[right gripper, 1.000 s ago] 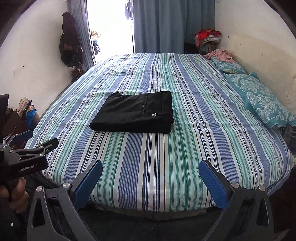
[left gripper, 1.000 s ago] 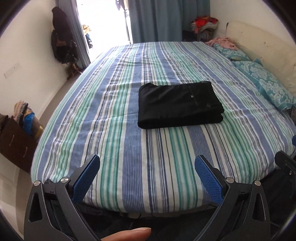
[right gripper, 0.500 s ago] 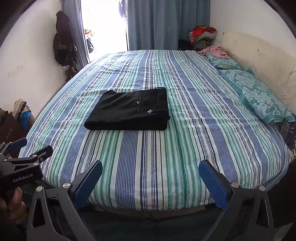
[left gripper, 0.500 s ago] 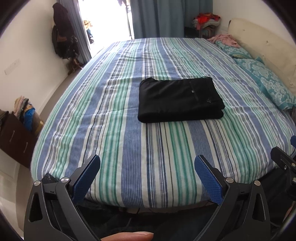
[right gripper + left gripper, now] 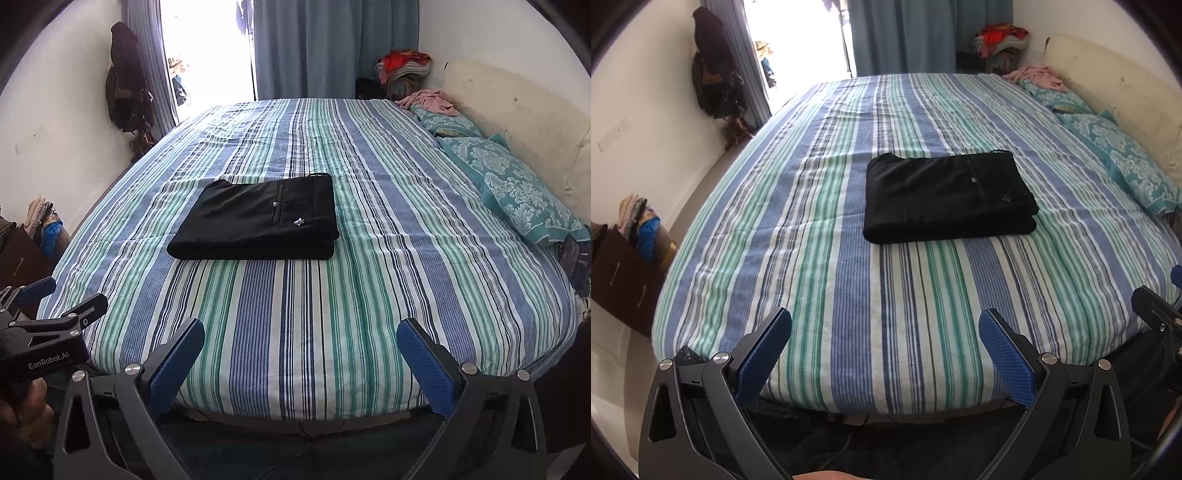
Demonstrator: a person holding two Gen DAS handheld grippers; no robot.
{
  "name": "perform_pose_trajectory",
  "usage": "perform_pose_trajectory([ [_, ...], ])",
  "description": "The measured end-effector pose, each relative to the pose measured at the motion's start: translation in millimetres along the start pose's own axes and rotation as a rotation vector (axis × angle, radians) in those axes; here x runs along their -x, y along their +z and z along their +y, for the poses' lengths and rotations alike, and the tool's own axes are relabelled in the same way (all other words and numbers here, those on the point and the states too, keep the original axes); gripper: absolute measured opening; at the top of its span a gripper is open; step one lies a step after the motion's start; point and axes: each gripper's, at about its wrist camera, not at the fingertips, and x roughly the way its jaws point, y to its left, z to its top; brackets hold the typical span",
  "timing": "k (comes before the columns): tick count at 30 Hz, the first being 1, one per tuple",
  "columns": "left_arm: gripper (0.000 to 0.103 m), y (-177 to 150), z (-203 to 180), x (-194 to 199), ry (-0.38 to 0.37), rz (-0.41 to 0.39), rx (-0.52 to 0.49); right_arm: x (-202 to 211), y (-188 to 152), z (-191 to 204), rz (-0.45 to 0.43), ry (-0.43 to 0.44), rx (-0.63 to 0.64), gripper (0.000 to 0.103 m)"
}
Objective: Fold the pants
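Note:
Black pants [image 5: 947,197] lie folded into a flat rectangle in the middle of the striped bed [image 5: 849,295]; they also show in the right wrist view [image 5: 258,218]. My left gripper [image 5: 884,325] is open and empty, held back at the bed's near edge, well short of the pants. My right gripper [image 5: 300,332] is open and empty, also at the near edge. The left gripper's body shows at the left edge of the right wrist view [image 5: 48,328].
Teal patterned pillows [image 5: 517,188] lie along the bed's right side by the headboard [image 5: 517,110]. A pink cloth [image 5: 428,101] lies at the far right corner. A dark dresser with clothes [image 5: 624,266] stands left. Curtains [image 5: 332,48] and a bright doorway are behind.
Both grippers have shifted slightly in view; the pants sit a little lower in both frames. Both grippers stay open and the pants have not moved on the bed.

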Motion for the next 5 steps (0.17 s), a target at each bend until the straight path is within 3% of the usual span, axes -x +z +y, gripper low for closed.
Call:
perform_pose_trajectory([
  [5, 0.102, -0.9, 1.9, -1.4, 0.002, 0.002, 0.009, 0.1, 0.7, 0.2, -0.006, -0.002, 0.001, 0.103],
])
